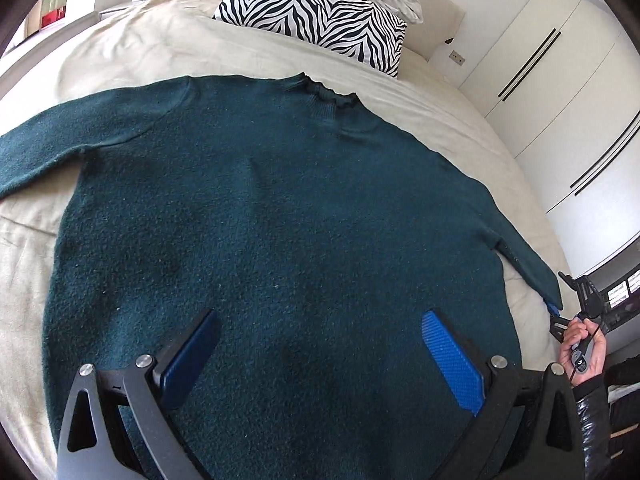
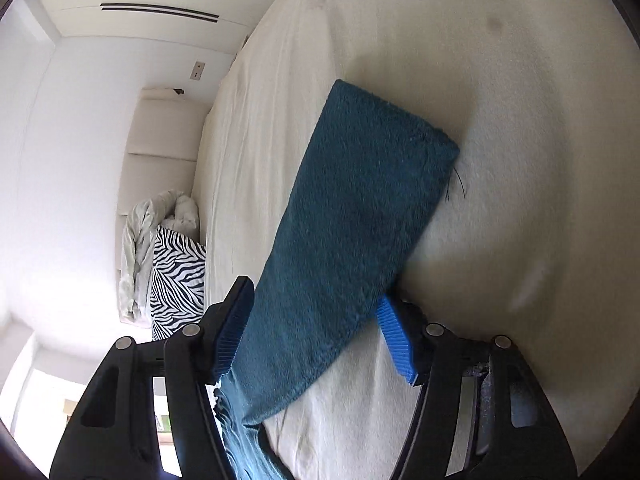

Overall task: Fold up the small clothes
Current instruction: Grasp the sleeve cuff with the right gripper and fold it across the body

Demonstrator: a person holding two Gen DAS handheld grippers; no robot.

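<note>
Sweater (image 1: 260, 220) lies spread flat on the bed (image 1: 120, 52), collar toward the zebra pillow (image 1: 316, 12), ready for folding. My left gripper (image 1: 320, 348) hovers released over the hem. Right gripper (image 2: 316, 328) straddles the sleeve (image 2: 360, 200) with jaws apart, no pinch yet.

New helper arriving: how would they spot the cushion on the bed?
Start at the big beige bed with the dark green sweater spread on it. Beyond the sweater's collar sits the cushion. Its black-and-white zebra stripes set it apart from the plain pale bedding.

Dark teal sweater (image 1: 260, 220) lies flat, sleeves spread sideways
</note>
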